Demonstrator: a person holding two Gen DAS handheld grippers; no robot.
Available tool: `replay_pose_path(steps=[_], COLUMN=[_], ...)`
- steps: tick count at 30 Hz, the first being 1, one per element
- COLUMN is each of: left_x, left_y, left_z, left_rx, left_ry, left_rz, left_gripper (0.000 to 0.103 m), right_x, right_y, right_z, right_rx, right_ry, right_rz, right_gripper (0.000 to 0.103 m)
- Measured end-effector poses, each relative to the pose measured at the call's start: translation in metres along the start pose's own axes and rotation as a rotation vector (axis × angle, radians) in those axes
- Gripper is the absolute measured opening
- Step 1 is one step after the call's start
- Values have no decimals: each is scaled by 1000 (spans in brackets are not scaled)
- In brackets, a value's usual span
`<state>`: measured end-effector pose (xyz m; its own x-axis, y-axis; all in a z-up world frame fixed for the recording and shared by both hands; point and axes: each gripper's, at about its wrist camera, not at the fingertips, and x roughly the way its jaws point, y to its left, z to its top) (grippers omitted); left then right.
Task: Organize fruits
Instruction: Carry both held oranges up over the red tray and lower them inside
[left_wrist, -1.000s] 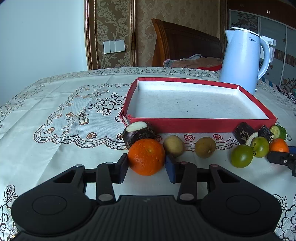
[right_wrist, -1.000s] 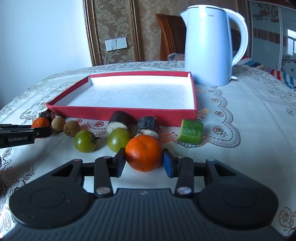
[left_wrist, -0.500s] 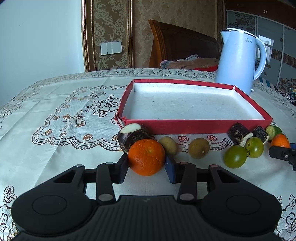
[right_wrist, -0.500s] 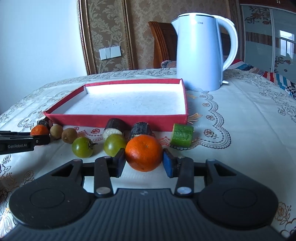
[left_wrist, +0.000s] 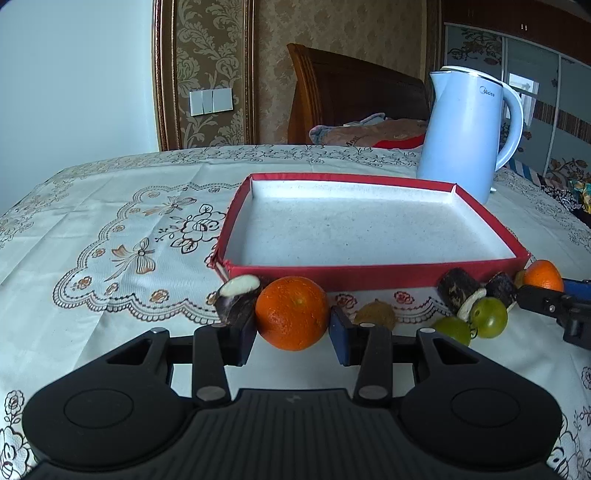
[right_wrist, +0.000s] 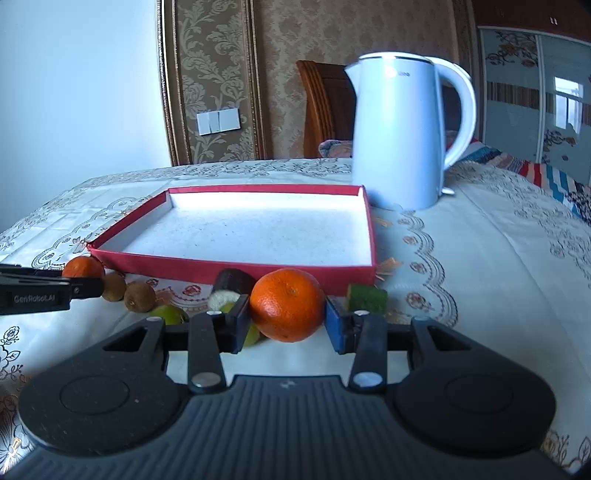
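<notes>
- An orange (left_wrist: 291, 313) is clamped between the left gripper (left_wrist: 293, 334) fingers (left_wrist: 242, 338), one pad pressed to each side of it.
- A second orange (right_wrist: 287, 309) is clamped the same way between the right gripper (right_wrist: 284, 328) fingers (right_wrist: 334, 326).
- Ahead of both sets of fingers the red tray (left_wrist: 369, 282) is seen, its near wall facing them, its white floor bare.
- Just left of the left fingers a dark cut piece (left_wrist: 236, 299) lies close to the tray's near-left corner.
- Right of the left fingers a brown fruit (left_wrist: 375, 314) and two green fruits (left_wrist: 489, 316) are lined up along the tray's near wall.
- Beside the right fingers' blue pad a green chunk (right_wrist: 367, 298) sits at the tray's near-right corner.
- The worktop (left_wrist: 110, 229) is left open to the left of the left fingers, and wide cloth is free to the right of the right fingers.
- A kettle (right_wrist: 402, 129) stands beyond the tray's far-right corner.
</notes>
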<state>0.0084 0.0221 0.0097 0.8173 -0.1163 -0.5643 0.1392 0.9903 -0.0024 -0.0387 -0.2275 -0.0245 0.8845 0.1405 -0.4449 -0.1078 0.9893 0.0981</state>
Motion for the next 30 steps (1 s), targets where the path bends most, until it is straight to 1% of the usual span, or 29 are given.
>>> replay_pose_path(steps=[8,13,19,24,30], left_x=[9,20,33,49,64], left_y=[-7,-12,-14,-13,-15], left_z=[13,24,37,45,49], left_rx=[-8,-6,-16,-38,-37], left_ry=[-11,-9,-24,3,17], left_rz=[9,17,35,26,44], left_gripper=[41,41,41,41,41], right_x=[8,21,43,64,85], right_y=[10,13,14,16,18], right_z=[12,24,36,42,50], right_rx=[-23,-29,-26,-34,-23], right_ry=[-26,-34,-22,-3,15], right_rz=[-6,-24,-43,-64,-75], right_gripper=[40,40,40,40,40])
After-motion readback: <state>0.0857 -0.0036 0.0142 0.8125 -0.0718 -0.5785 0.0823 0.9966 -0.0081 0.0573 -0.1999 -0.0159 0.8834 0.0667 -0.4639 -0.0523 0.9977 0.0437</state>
